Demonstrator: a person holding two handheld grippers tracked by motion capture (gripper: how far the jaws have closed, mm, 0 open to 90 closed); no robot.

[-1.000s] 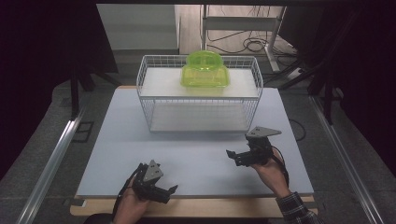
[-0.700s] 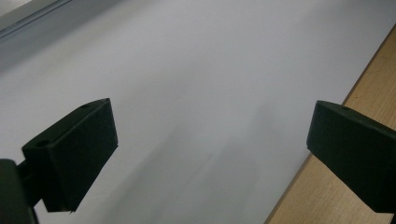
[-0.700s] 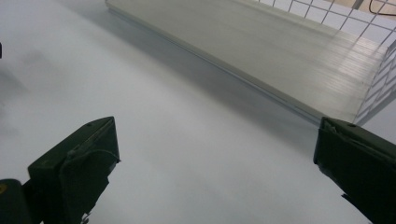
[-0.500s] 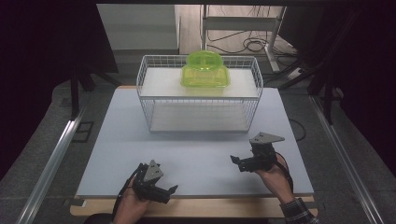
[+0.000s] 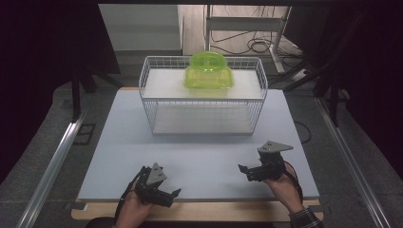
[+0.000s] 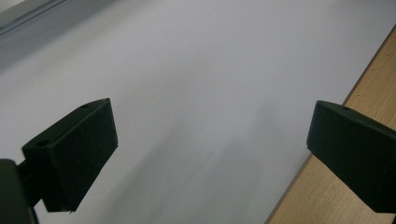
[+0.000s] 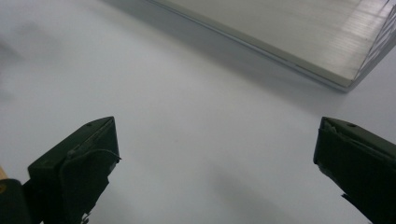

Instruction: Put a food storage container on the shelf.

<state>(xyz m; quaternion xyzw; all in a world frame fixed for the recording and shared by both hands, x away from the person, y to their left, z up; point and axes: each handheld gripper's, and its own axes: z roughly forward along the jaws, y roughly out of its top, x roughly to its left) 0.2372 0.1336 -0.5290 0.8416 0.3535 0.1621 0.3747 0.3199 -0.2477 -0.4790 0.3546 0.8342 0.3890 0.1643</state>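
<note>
A white wire basket (image 5: 203, 124) stands at the back middle of the pale grey table top (image 5: 119, 142). A lime-green see-through plastic container (image 5: 209, 71) sits at the basket's far upper side. My left gripper (image 5: 172, 194) is low over the near edge, left of centre, with its jaws pointing right. In the left gripper view it (image 6: 212, 121) is open over bare table, nothing between the jaws. My right gripper (image 5: 243, 171) hovers near the front right and points left. It (image 7: 217, 135) is open too, and the basket's base (image 7: 299, 37) lies ahead of it.
The table's wooden front edge (image 6: 369, 98) runs just beside the left gripper. Metal rails (image 5: 52, 166) flank the table on both sides. Cables and a stand's legs (image 5: 256, 42) lie on the floor behind the basket.
The right gripper has drawn back toward the near edge and slightly right, away from the basket. The left gripper has hardly moved.
</note>
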